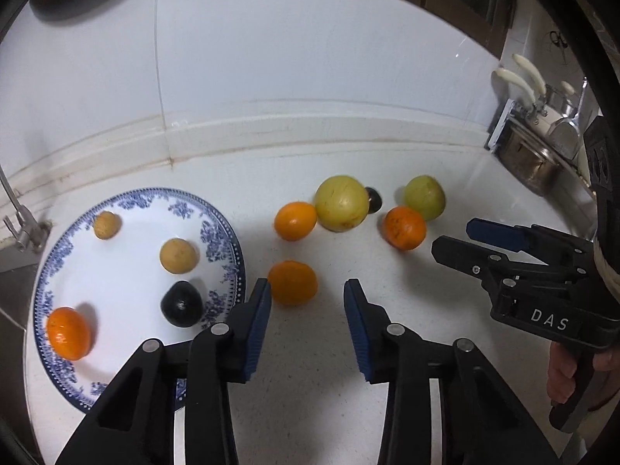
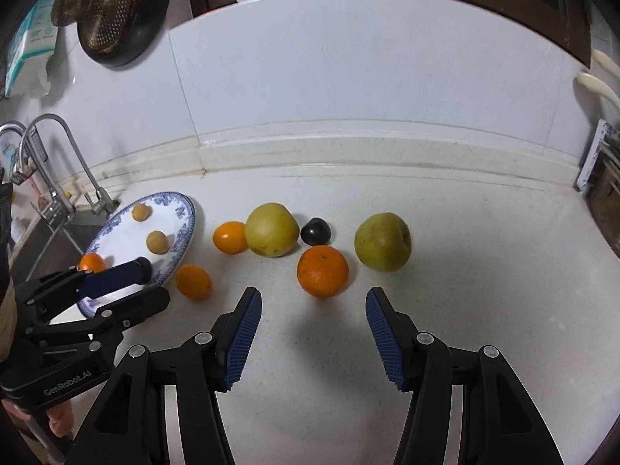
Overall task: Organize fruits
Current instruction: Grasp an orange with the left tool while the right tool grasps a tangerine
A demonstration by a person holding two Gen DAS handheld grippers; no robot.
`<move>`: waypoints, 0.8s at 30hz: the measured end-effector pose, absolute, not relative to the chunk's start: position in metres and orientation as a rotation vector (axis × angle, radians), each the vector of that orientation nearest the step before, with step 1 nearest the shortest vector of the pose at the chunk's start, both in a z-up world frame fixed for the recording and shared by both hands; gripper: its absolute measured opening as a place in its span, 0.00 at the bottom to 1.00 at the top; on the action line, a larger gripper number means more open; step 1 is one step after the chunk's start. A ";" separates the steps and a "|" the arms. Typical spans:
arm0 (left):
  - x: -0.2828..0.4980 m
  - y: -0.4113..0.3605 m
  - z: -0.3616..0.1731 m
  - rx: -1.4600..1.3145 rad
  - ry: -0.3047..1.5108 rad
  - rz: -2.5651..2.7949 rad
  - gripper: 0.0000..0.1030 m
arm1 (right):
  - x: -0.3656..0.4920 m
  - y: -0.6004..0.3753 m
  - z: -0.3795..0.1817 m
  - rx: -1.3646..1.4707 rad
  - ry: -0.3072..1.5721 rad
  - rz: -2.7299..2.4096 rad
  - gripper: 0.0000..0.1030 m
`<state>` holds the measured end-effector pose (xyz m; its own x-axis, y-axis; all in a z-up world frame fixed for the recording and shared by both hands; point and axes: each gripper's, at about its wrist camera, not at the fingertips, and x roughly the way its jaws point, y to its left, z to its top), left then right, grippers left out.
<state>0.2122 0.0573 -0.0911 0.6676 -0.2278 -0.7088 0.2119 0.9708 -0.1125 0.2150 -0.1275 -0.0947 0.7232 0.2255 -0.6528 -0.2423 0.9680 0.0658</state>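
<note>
Your left gripper (image 1: 307, 302) gaped empty just short of the orange (image 1: 292, 282) beside the plate (image 1: 228, 232) (right gripper (image 2: 314, 323) likewise wide, holding nothing). It looked round and prone to rolling; best pinched across its widest part.

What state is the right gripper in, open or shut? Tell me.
Open. The right gripper has its blue pads spread wide apart, holding nothing; an orange sits on the counter just ahead.
</note>
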 end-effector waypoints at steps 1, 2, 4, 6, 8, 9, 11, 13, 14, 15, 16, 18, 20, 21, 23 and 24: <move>0.215 0.057 -0.094 -0.017 0.811 -0.242 0.36 | 0.218 -0.127 -0.098 -0.024 0.724 0.264 0.56; 0.217 0.056 -0.096 -0.012 0.814 -0.238 0.36 | 0.222 -0.128 -0.101 -0.023 0.733 0.267 0.55; 0.221 0.054 -0.098 -0.001 0.822 -0.228 0.36 | 0.227 -0.129 -0.106 -0.015 0.747 0.276 0.55; 0.224 0.052 -0.101 0.013 0.825 -0.218 0.36 | 0.233 -0.132 -0.110 -0.004 0.760 0.280 0.55; 0.226 0.050 -0.102 0.027 0.827 -0.212 0.36 | 0.235 -0.135 -0.112 0.009 0.766 0.284 0.55; 0.228 0.049 -0.103 0.034 0.829 -0.209 0.36 | 0.236 -0.135 -0.112 0.014 0.769 0.285 0.55; 0.230 0.047 -0.105 0.043 0.832 -0.210 0.36 | 0.239 -0.136 -0.113 0.023 0.774 0.293 0.55; 0.233 0.046 -0.106 0.051 0.834 -0.204 0.36 | 0.241 -0.136 -0.113 0.027 0.780 0.296 0.55; 0.235 0.044 -0.107 0.061 0.834 -0.197 0.36 | 0.242 -0.137 -0.114 0.027 0.784 0.299 0.55; 0.236 0.043 -0.108 0.066 0.834 -0.193 0.36 | 0.245 -0.134 -0.115 0.027 0.789 0.299 0.55; 0.238 0.043 -0.108 0.069 0.835 -0.189 0.36 | 0.247 -0.134 -0.116 0.030 0.797 0.301 0.55; 0.240 0.043 -0.110 0.075 0.838 -0.185 0.36 | 0.253 -0.133 -0.120 0.037 0.810 0.306 0.55; 0.242 0.042 -0.111 0.085 0.840 -0.179 0.36 | 0.257 -0.132 -0.123 0.039 0.819 0.312 0.55; 0.242 0.042 -0.112 0.091 0.842 -0.175 0.36 | 0.259 -0.131 -0.123 0.037 0.821 0.313 0.55; 0.244 0.041 -0.114 0.101 0.847 -0.168 0.36 | 0.262 -0.131 -0.124 0.034 0.822 0.316 0.55; 0.244 0.041 -0.114 0.104 0.850 -0.165 0.36 | 0.265 -0.130 -0.126 0.033 0.827 0.314 0.55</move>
